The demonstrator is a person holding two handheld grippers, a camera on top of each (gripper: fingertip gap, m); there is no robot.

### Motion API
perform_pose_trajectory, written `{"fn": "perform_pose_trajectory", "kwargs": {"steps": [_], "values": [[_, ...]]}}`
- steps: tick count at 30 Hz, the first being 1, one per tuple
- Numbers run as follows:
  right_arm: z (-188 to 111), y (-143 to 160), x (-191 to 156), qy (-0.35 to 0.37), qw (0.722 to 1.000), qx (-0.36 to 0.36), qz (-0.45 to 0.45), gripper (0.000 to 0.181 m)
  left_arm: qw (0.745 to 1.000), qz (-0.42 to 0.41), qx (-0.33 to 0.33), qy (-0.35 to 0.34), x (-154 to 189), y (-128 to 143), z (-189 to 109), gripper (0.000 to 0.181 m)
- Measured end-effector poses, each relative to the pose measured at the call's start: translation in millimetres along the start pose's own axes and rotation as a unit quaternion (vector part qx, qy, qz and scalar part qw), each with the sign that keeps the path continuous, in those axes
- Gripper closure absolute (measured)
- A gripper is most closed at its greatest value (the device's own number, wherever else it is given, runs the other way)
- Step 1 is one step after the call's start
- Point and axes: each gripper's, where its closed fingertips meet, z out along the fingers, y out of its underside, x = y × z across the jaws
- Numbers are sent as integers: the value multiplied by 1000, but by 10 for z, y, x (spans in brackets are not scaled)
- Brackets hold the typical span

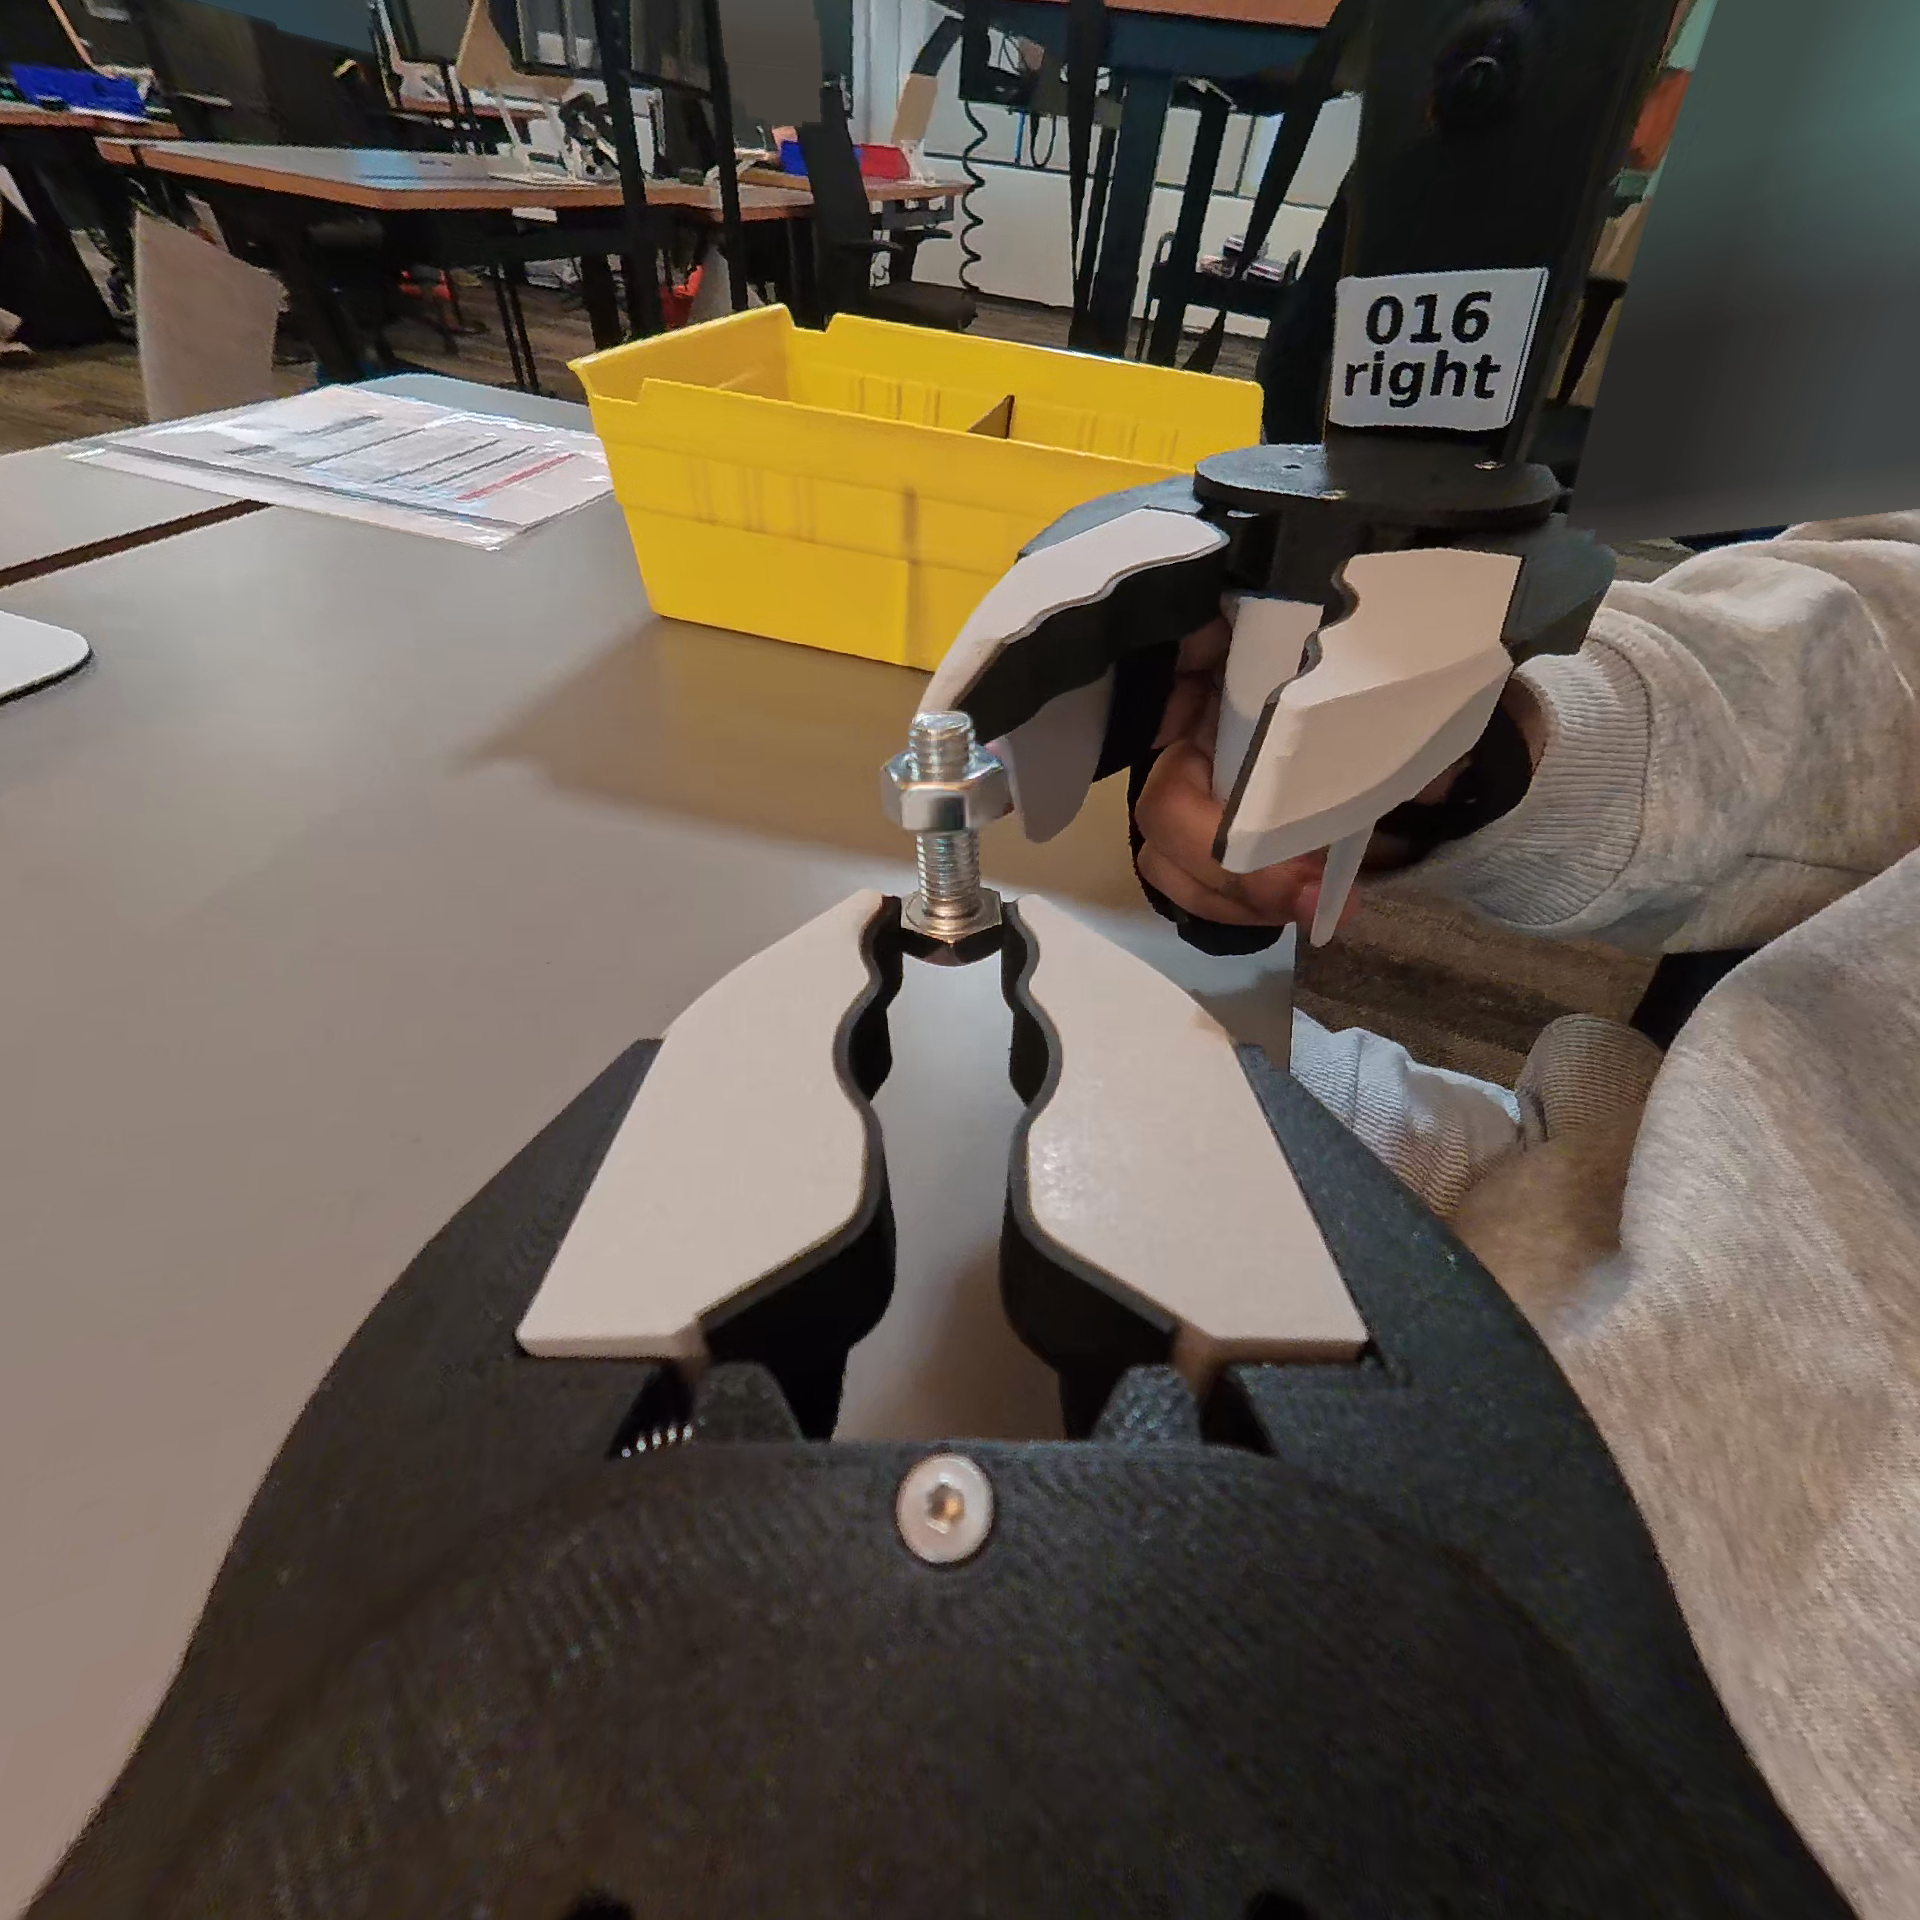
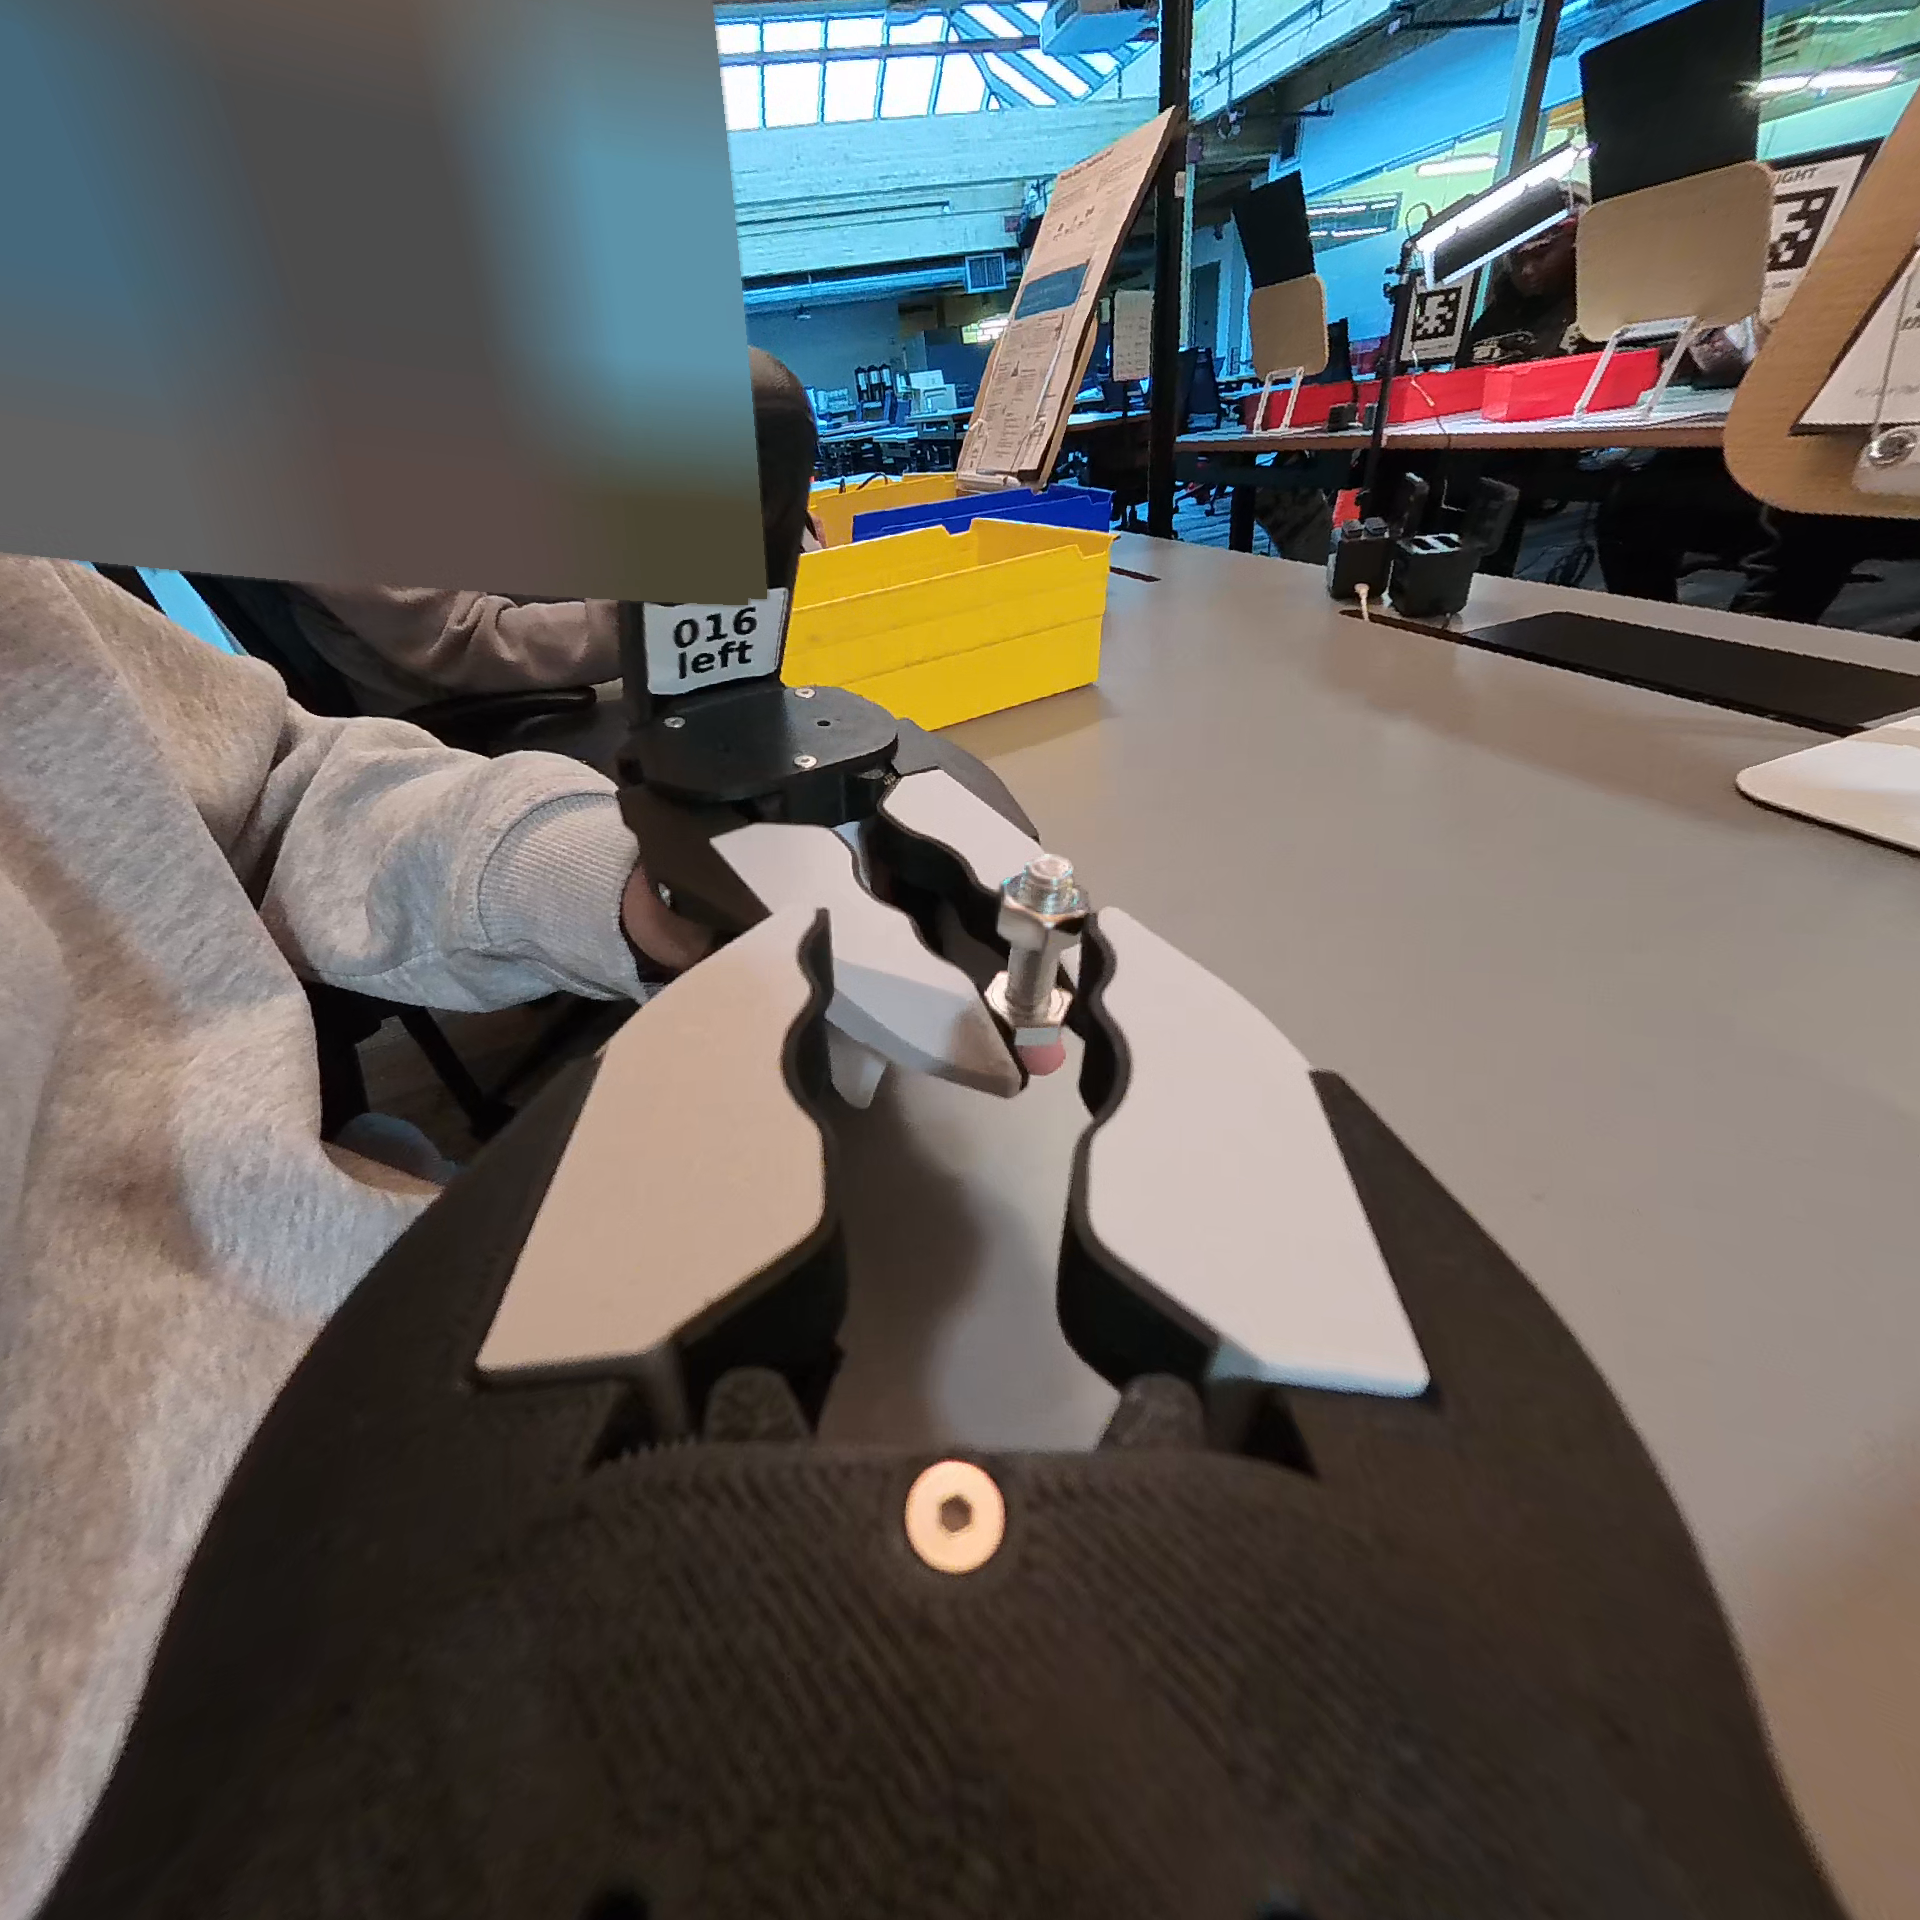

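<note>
Over the grey table (image 1: 312,831): both grippers meet.
Left gripper (image 1: 951,920): nearly closed, pinching the hex head of an upright bolt (image 1: 943,831).
Right gripper (image 2: 956,935): parted, one fingertip (image 1: 1049,779) touching the bolt's nut (image 1: 945,787).
Behind: yellow bin (image 1: 831,540).

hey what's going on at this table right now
A person in a grey sweatshirt holds a two-finger gripper in each hand over a grey table. The left gripper is shut on the head of a silver bolt, holding it upright. The right gripper is open, one finger touching the nut threaded near the bolt's top. A yellow bin sits behind.
</note>
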Motion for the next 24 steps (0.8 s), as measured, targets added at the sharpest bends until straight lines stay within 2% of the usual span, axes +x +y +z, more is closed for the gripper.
{"fn": "perform_pose_trajectory", "kwargs": {"steps": [7,14,24], "values": [[-4,17,23,4,1000,-6,4,142,1000,-6,4,-2,-16,-12,-6,162],[26,38,-21,-6,1000,-9,2,134,1000,15,-8,9,67,20,24,162],[-18,11,88,23,1000,-6,-2,139,1000,8,4,-9,-12,-22,-8,162]]}}
